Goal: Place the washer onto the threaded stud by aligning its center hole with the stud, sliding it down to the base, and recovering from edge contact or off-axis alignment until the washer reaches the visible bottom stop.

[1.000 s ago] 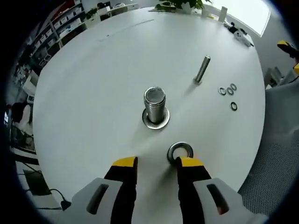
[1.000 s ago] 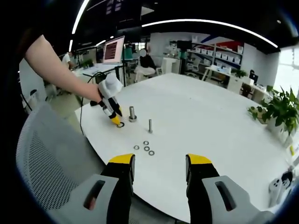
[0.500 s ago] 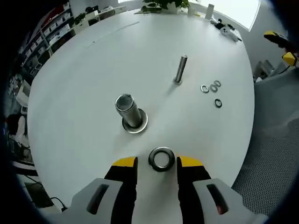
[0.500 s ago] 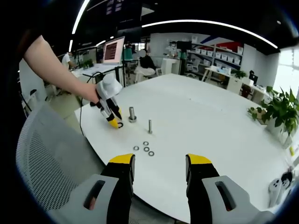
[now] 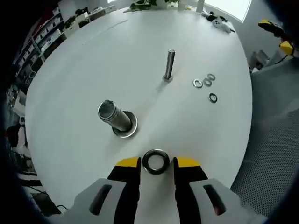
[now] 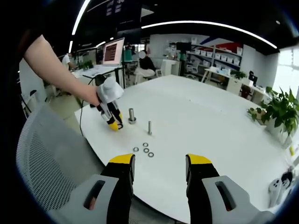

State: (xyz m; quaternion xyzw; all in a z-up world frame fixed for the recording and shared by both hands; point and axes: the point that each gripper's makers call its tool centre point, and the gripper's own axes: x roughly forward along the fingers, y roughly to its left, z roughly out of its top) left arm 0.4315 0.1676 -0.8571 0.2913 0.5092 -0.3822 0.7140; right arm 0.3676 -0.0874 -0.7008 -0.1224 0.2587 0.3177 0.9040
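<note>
The left gripper (image 5: 156,164) hangs low over the white table (image 5: 84,60), its yellow-tipped jaws spread with the washer (image 5: 156,161) lying flat between the tips. Whether the pads are touching the ring's rim yet is hard to say from this angle; it looks more bracketed than pinched. The thick threaded stud (image 5: 113,118) stands just beyond, to the left of the washer, on a flat base that seems to carry a washer already, though I can't be sure. A thinner bolt (image 5: 169,65) stands farther off, with three small washers (image 5: 205,85) scattered beside it.

The right gripper (image 6: 156,169) waits well back near the table edge, jaws apart and empty, looking across at the other tool held in the person's hand (image 6: 88,95).

The risk I see is in the pickup. A flat steel ring on a slick tabletop gives the jaws little to bite, so closing on it could skate it away or tip it up on edge. If it comes up cocked, its hole will meet the stud's top off-axis and hang on the first threads instead of dropping to the base. The stud also appears to lean in this view, probably the lens, which could mislead the aim.
</note>
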